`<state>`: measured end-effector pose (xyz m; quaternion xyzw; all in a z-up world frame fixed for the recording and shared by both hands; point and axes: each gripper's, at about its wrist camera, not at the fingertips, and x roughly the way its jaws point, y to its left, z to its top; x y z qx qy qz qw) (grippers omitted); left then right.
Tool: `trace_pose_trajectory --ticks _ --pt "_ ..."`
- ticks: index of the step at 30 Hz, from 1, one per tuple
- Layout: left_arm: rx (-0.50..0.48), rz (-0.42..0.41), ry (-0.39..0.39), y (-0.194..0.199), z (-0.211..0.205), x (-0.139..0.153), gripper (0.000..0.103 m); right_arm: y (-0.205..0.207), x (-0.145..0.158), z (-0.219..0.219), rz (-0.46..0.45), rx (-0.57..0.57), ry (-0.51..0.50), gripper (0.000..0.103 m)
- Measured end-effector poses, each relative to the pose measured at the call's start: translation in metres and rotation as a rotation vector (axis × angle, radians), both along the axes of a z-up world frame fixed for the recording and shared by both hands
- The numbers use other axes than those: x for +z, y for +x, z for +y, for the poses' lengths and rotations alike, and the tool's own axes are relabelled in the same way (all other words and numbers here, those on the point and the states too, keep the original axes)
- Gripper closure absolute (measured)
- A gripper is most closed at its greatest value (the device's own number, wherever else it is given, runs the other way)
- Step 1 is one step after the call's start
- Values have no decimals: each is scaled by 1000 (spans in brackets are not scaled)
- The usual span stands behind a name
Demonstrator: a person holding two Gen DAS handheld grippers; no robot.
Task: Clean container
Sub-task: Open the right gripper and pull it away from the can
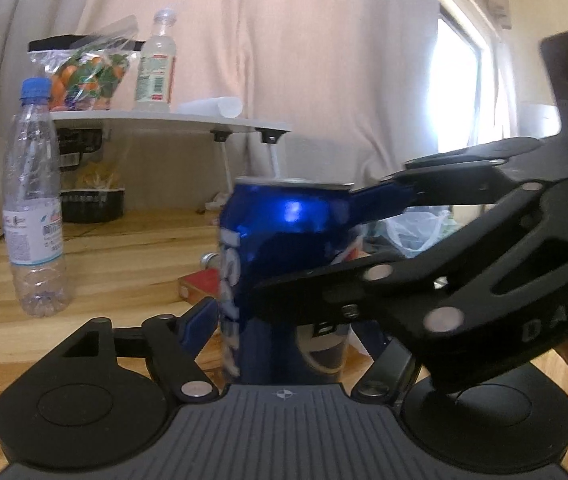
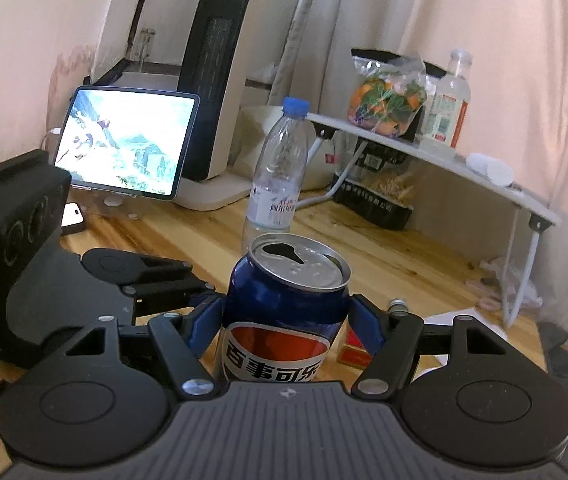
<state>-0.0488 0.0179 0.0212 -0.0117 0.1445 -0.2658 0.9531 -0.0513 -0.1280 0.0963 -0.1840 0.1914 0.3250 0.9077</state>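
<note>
A blue Pepsi can (image 2: 284,304) stands upright with its top open, and its base is hidden behind the gripper bodies. My right gripper (image 2: 286,320) is shut on it, a blue pad pressed on each side. In the left wrist view the can (image 1: 284,224) fills the middle, with my left gripper (image 1: 284,328) shut on its lower part. Its left pad (image 1: 198,320) lies against the can's side, and its right pad is hidden. The right gripper (image 1: 308,244) reaches in from the right, rolled, across the can's upper half. The left gripper (image 2: 204,288) enters from the left.
A clear water bottle (image 2: 280,168) with a blue cap stands on the wooden table (image 2: 384,256) behind the can. A white riser shelf (image 2: 444,160) holds a bag of oranges (image 2: 388,100) and a bottle. A lit tablet (image 2: 124,140) is at the back left, and a red box (image 2: 354,350) lies by the can.
</note>
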Motion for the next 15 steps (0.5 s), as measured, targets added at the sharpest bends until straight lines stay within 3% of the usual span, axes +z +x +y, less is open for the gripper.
trace_pose_trajectory --ticks 7,11,15 --pt "0 20 -24 3 4 0 37 -1 0 1 1 -6 11 32" --pt "30 30 -36 5 7 1 37 0 0 -12 45 -32 116 4" --pt "70 57 -46 9 11 1 36 -1 4 -39 58 -135 247 0"
